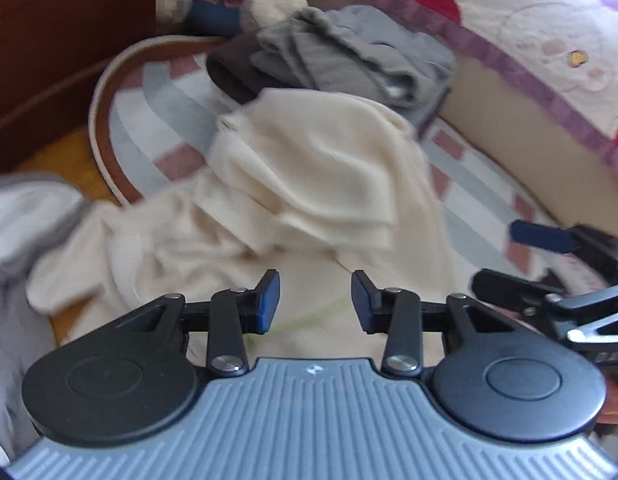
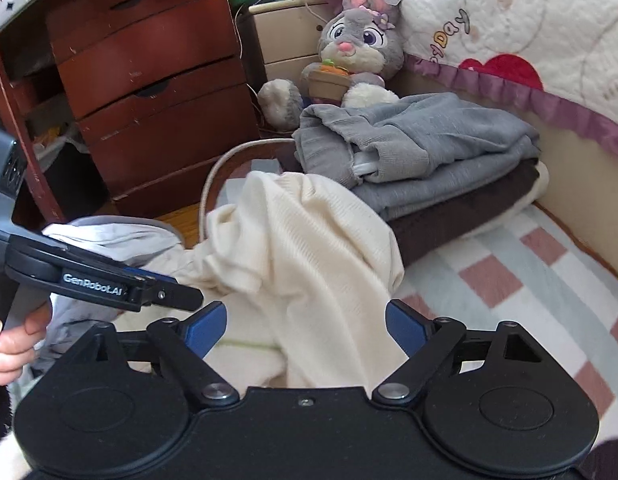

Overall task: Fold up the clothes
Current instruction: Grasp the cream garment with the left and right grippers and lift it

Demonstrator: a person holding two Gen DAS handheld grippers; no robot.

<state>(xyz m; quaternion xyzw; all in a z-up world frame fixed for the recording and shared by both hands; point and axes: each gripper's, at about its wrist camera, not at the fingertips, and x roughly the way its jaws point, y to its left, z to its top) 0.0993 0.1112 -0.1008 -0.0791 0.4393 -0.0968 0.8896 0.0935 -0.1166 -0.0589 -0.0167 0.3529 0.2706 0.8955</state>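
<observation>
A crumpled cream knit garment [image 1: 317,168] [image 2: 309,232] lies in a heap on the striped rug [image 1: 165,120]. My left gripper [image 1: 315,300] hovers over its near edge, jaws partly apart, with the cream fabric below the blue pads and nothing pinched. My right gripper [image 2: 305,324] stands wide open over the same garment, whose cloth drapes down between the fingers without touching the pads. The right gripper also shows at the right edge of the left wrist view. In the right wrist view the left gripper [image 2: 189,292] reaches in from the left, held by a hand [image 2: 9,340].
Behind the cream garment a stack of folded grey clothes [image 2: 421,140] rests on a brown one [image 2: 469,208]. A light grey garment [image 2: 109,240] lies at the left. A plush rabbit [image 2: 357,48], wooden drawers [image 2: 149,80] and a quilted bed [image 2: 509,20] border the rug.
</observation>
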